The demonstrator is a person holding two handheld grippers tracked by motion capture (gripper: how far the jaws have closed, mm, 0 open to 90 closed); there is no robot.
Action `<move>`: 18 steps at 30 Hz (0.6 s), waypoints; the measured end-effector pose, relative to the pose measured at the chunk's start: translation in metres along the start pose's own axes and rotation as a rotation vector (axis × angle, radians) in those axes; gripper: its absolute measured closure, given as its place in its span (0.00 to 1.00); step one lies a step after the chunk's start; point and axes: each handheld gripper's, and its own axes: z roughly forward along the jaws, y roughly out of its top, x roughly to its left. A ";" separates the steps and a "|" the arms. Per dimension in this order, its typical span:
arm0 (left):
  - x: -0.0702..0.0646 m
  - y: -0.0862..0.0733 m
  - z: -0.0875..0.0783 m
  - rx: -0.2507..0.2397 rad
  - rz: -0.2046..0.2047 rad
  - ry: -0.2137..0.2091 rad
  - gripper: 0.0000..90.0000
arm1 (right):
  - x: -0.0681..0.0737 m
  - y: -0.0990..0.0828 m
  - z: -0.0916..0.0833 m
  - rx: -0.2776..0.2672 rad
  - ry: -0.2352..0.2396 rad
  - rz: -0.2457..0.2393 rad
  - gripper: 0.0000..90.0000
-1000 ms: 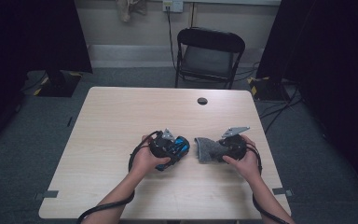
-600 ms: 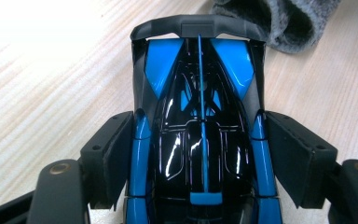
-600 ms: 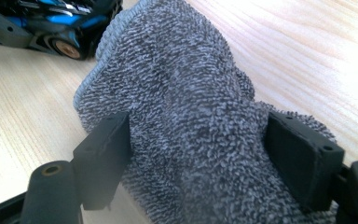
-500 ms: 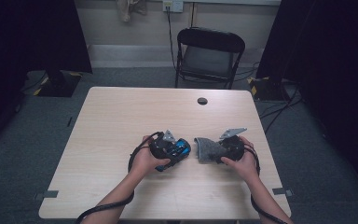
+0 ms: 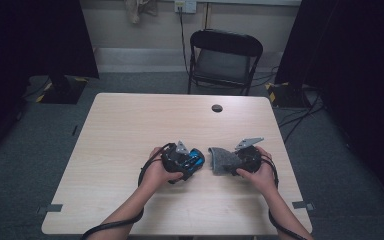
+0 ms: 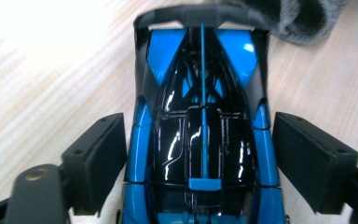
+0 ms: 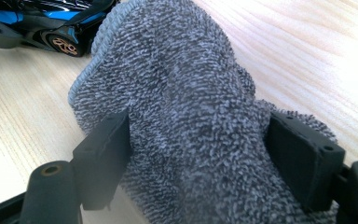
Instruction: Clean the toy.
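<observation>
A: Where was the blue and black toy car found?

B: It was seen on the worktop, just left of the grey terry cloth. The left gripper was set astride it, its fingers having just been widening and parted from the glossy flanks by a slim gap.

A: And the cloth?

B: It was bunched and pinched by the right gripper. The car was judged light, rigid and slippery, its thin rear wing fragile; the mid-body sides were preferred for a hold.
</observation>
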 end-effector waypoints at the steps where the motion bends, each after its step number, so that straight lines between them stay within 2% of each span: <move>1: 0.000 0.000 0.000 -0.005 0.000 0.001 0.28 | 0.000 0.000 0.000 0.000 0.000 -0.001 0.26; 5: -0.001 0.003 -0.002 0.033 -0.008 0.008 0.29 | 0.000 -0.001 0.000 -0.001 -0.001 0.001 0.26; 15: 0.001 -0.002 -0.007 0.016 -0.008 -0.029 0.29 | -0.001 -0.003 0.001 -0.006 0.000 -0.001 0.26; 18: 0.001 0.001 -0.012 -0.006 -0.009 -0.033 0.29 | -0.001 -0.003 0.002 -0.005 -0.002 -0.002 0.26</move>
